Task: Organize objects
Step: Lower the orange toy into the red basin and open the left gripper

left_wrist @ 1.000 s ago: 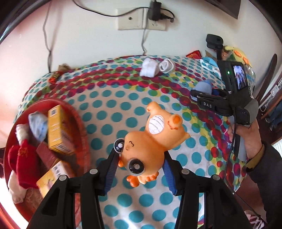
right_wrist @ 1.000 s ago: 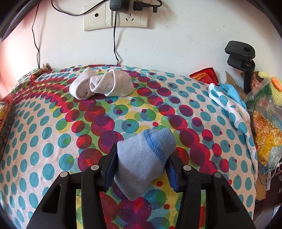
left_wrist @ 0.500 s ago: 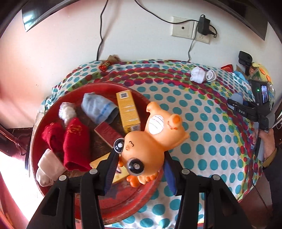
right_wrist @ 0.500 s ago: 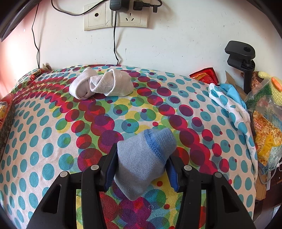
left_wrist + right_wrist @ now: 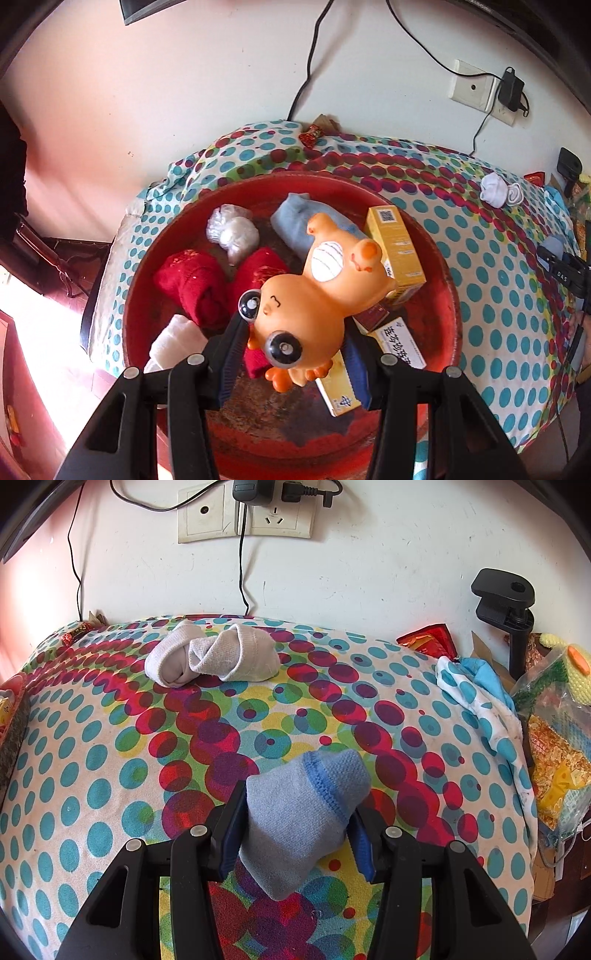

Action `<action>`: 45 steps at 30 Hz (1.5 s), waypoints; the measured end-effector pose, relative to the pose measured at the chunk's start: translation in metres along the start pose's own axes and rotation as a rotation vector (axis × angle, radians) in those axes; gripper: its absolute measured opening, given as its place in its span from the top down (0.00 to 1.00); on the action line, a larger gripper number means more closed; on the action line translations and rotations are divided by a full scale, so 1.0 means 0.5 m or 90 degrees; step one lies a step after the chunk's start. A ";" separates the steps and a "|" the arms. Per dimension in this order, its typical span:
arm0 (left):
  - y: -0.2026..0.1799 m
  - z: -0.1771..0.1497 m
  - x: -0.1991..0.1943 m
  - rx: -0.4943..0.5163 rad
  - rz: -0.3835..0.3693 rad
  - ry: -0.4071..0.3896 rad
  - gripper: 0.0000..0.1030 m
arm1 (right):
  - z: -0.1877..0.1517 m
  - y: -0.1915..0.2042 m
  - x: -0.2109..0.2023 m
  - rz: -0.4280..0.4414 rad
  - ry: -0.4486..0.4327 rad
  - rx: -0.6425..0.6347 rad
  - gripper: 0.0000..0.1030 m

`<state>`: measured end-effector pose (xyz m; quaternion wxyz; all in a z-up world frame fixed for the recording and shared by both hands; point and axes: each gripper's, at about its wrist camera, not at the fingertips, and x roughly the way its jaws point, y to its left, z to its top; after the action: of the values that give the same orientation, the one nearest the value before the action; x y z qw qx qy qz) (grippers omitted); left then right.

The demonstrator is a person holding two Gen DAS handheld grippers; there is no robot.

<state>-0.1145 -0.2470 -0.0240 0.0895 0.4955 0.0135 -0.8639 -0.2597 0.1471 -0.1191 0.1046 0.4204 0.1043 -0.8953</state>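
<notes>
**Left wrist view: toy over a crowded basin**

Left wrist view puts the large round red basin (image 5: 452,295) across the middle of the frame, already crowded: two rolled red socks (image 5: 192,284), a pale blue sock (image 5: 295,221), a clear plastic-wrapped bundle (image 5: 232,232), a white sock roll (image 5: 173,343) and several yellow cardboard boxes (image 5: 395,243). The left gripper (image 5: 295,350) is clenched on the orange rubber cartoon-animal toy (image 5: 314,295), head towards the camera, held above this pile.

My guess is that the main risk lies in the release. The toy is rounded and springy, and the heap below offers no flat spot, so it could bounce or roll off a box edge and over the rim at the lower part of the frame. The pads grip only the toy's head, so its body could swing on the way down.

Right wrist view shows the right gripper (image 5: 295,834) grasping a grey-blue knitted sock (image 5: 303,812) at lower centre, above the cloth. It is soft and hangs below the pads, so it may snag or drag.

A surface covered by a polka-dot cloth (image 5: 110,757) in teal, red and yellow carries everything; a knotted white sock pair (image 5: 214,657) lies near its far edge. A white wall behind holds a power socket with a plugged charger (image 5: 273,513) and trailing cables. At the right edge sit a black clamp stand (image 5: 506,602), snack packets (image 5: 554,738) and a red wrapper (image 5: 428,638).
</notes>
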 end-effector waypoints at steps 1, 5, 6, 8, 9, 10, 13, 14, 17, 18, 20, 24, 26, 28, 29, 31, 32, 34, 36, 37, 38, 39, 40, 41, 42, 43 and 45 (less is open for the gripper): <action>0.010 0.004 0.002 -0.005 0.009 -0.002 0.51 | 0.000 -0.001 0.000 0.000 0.000 0.000 0.54; 0.043 0.025 0.011 -0.017 0.028 -0.007 0.51 | 0.000 -0.001 0.000 0.000 0.000 -0.001 0.54; 0.051 0.031 0.014 -0.021 0.029 -0.007 0.51 | 0.000 -0.001 0.000 0.000 0.000 0.000 0.54; 0.065 0.046 0.022 -0.029 0.027 -0.005 0.51 | 0.000 0.000 0.000 -0.001 0.000 -0.001 0.54; 0.069 0.053 0.026 -0.028 0.028 -0.004 0.51 | 0.000 -0.001 0.000 -0.002 0.000 -0.002 0.54; 0.072 0.061 0.032 -0.029 0.031 -0.005 0.51 | 0.000 0.000 0.000 -0.004 0.000 -0.004 0.54; 0.077 0.083 0.055 -0.033 0.026 0.003 0.51 | 0.000 0.001 0.000 -0.008 0.000 -0.006 0.54; 0.073 0.092 0.064 -0.026 0.029 0.004 0.51 | 0.001 0.002 0.000 -0.009 0.000 -0.007 0.54; 0.069 0.110 0.088 -0.019 0.029 0.010 0.51 | 0.000 0.001 0.000 -0.007 0.000 -0.006 0.54; 0.067 0.116 0.097 -0.020 0.025 0.015 0.51 | 0.000 0.002 0.000 -0.008 0.000 -0.006 0.54; 0.061 0.127 0.114 -0.018 0.018 0.021 0.51 | 0.000 0.002 0.000 -0.009 0.000 -0.007 0.54; 0.045 0.141 0.150 0.004 0.032 0.036 0.51 | 0.000 0.001 0.001 -0.008 0.000 -0.007 0.54; 0.042 0.148 0.164 0.003 0.032 0.043 0.51 | 0.000 0.001 0.001 -0.009 0.000 -0.007 0.54; 0.041 0.154 0.175 0.000 0.032 0.045 0.50 | -0.001 0.001 0.001 -0.009 0.000 -0.008 0.54; 0.041 0.156 0.181 -0.001 0.037 0.048 0.49 | -0.001 0.001 0.001 -0.009 0.000 -0.007 0.54; 0.044 0.155 0.189 -0.004 0.030 0.058 0.49 | -0.002 0.002 0.001 -0.008 0.000 -0.007 0.54; 0.047 0.155 0.194 -0.009 0.024 0.066 0.49 | -0.002 0.001 0.001 -0.007 0.000 -0.006 0.54; 0.051 0.153 0.199 -0.019 0.020 0.077 0.49 | -0.002 0.002 0.001 -0.007 0.000 -0.006 0.54; 0.050 0.150 0.194 -0.013 0.022 0.072 0.49 | -0.002 0.002 0.001 -0.008 0.000 -0.007 0.54; 0.047 0.148 0.188 -0.003 0.030 0.067 0.49 | -0.002 0.002 0.001 -0.008 0.000 -0.007 0.54; 0.045 0.146 0.184 0.004 0.034 0.062 0.48 | -0.002 0.002 0.001 -0.008 0.000 -0.007 0.54; 0.043 0.142 0.179 0.011 0.034 0.058 0.48 | -0.002 0.002 0.001 -0.008 0.000 -0.007 0.54; 0.043 0.137 0.172 0.012 0.033 0.055 0.47 | -0.002 0.003 0.001 -0.009 0.000 -0.008 0.54; 0.044 0.133 0.165 0.011 0.028 0.050 0.47 | -0.002 0.003 0.001 -0.009 0.000 -0.008 0.54; 0.045 0.130 0.159 0.013 0.024 0.044 0.47 | -0.002 0.003 0.001 -0.009 0.000 -0.008 0.54; 0.044 0.127 0.153 0.016 0.026 0.040 0.47 | -0.002 0.003 0.001 -0.011 -0.001 -0.010 0.54; 0.047 0.115 0.136 0.018 0.025 0.027 0.46 | -0.002 0.002 0.001 -0.014 -0.001 -0.012 0.54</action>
<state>-0.1933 -0.2862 -0.0516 0.0991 0.5148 -0.0067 -0.8515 -0.2590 0.1463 -0.1201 0.0988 0.4176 0.1173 -0.8956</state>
